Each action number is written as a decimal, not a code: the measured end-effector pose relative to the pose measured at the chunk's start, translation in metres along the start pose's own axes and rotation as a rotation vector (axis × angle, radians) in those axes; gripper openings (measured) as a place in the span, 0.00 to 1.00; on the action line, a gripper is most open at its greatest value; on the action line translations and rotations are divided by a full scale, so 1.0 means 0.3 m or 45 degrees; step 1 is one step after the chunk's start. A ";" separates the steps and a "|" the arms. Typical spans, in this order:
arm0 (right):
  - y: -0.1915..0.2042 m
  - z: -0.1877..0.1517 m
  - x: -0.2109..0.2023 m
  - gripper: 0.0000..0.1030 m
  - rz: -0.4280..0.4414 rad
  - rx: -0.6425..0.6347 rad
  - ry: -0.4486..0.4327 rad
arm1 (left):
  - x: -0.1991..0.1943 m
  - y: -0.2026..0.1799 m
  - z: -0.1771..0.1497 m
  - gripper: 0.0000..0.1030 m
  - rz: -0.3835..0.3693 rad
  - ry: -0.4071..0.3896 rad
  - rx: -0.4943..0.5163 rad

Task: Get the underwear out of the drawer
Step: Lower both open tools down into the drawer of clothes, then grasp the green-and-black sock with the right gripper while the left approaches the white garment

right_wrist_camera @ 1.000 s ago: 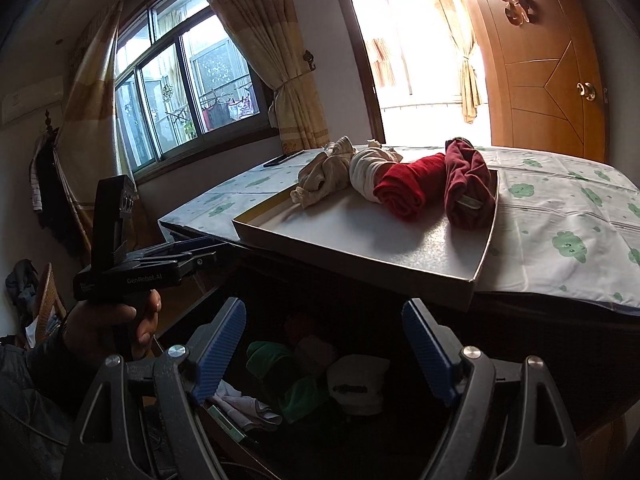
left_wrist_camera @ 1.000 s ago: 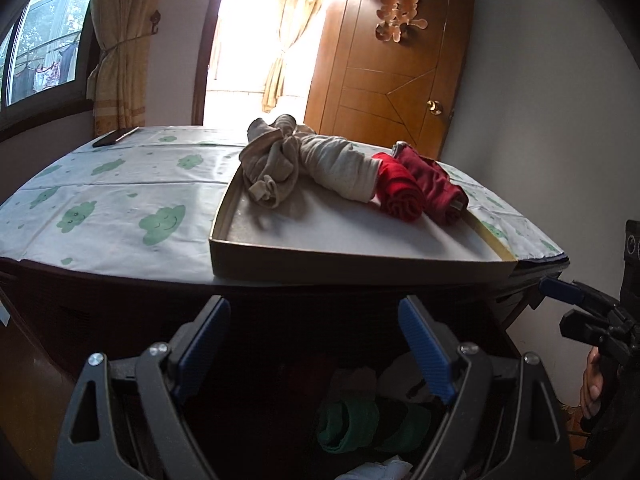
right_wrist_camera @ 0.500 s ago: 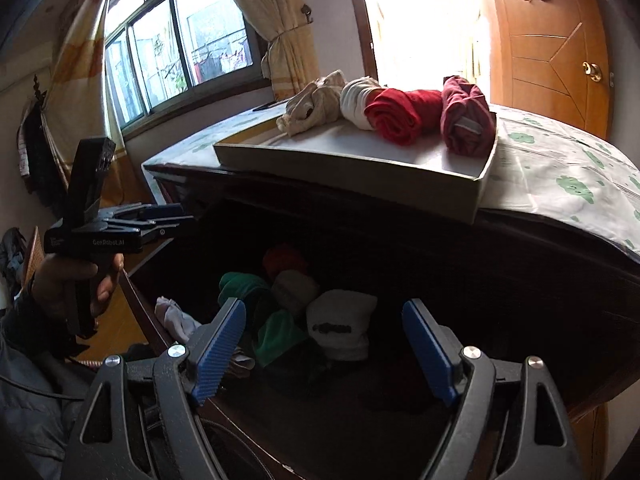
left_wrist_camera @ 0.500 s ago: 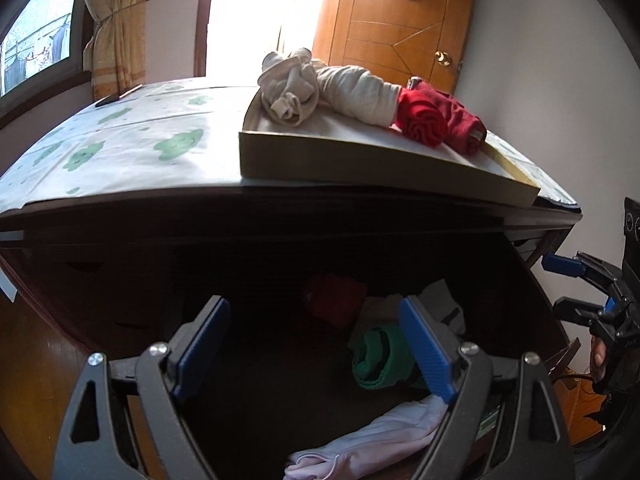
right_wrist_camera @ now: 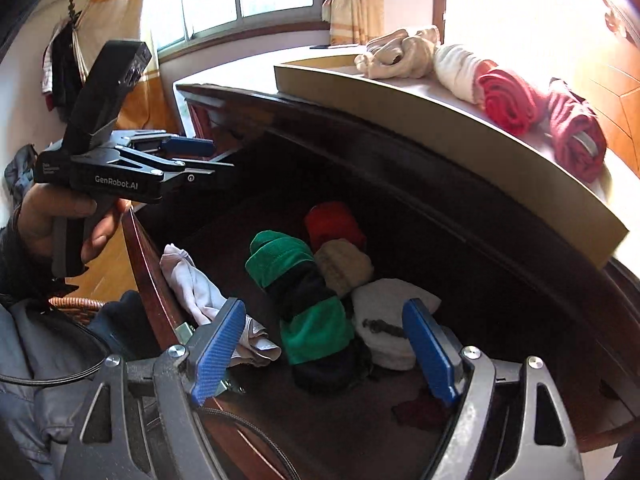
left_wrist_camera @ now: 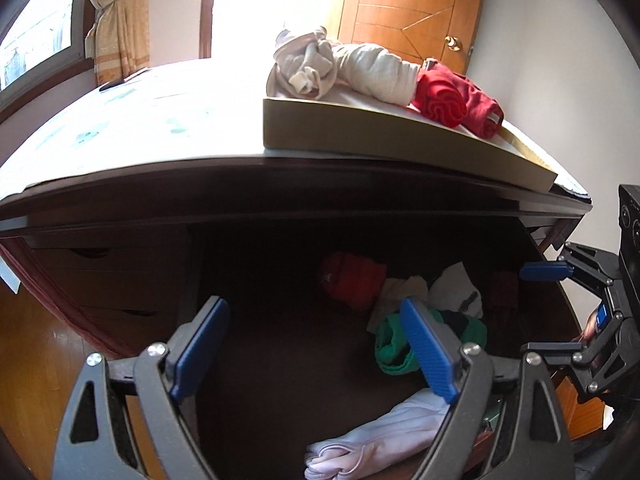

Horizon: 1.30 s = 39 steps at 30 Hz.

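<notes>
You were at the reaching step: both the left gripper (left_wrist_camera: 314, 344) and right gripper (right_wrist_camera: 324, 346) hung spread wide and empty over the open drawer (right_wrist_camera: 152, 248). The rolled underwear (right_wrist_camera: 316, 300) lay bunched inside it, directly under your right gripper. Next, you likely needed to lower onto one roll and pinch it alone.

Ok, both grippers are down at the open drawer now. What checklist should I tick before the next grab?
1. Dark wooden drawer open: ok.
2. Right gripper jaws open, empty: ok.
3. Left gripper jaws open, empty: ok.
4. Rolled green-and-navy underwear between the right gripper's jaws in its view: ok; contact: cannot tell.
5. White rolled garment crowds that roll: not ok.
6. Shallow cardboard tray on top has free floor: ok.
</notes>
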State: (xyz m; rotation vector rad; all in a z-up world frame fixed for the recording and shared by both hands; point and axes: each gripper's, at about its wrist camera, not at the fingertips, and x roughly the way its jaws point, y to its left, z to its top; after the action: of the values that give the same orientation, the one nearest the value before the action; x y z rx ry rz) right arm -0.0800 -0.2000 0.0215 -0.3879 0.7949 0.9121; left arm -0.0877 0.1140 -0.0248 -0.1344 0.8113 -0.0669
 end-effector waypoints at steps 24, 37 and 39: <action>0.033 0.135 0.279 0.64 0.101 -0.065 0.373 | 0.027 -0.012 -0.017 0.87 -0.002 0.083 0.067; 0.063 0.137 0.273 0.20 0.077 -0.062 0.342 | 0.016 -0.043 -0.027 0.88 -0.035 0.093 0.131; 0.049 0.123 0.233 0.20 0.066 -0.042 0.277 | 0.016 -0.048 -0.028 0.88 -0.045 0.103 0.145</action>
State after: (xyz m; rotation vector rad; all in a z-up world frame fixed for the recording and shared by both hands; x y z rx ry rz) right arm -0.0504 -0.1306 -0.0065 -0.5035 0.9937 0.9425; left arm -0.0907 0.0983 -0.0318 -0.0384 0.8840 -0.1524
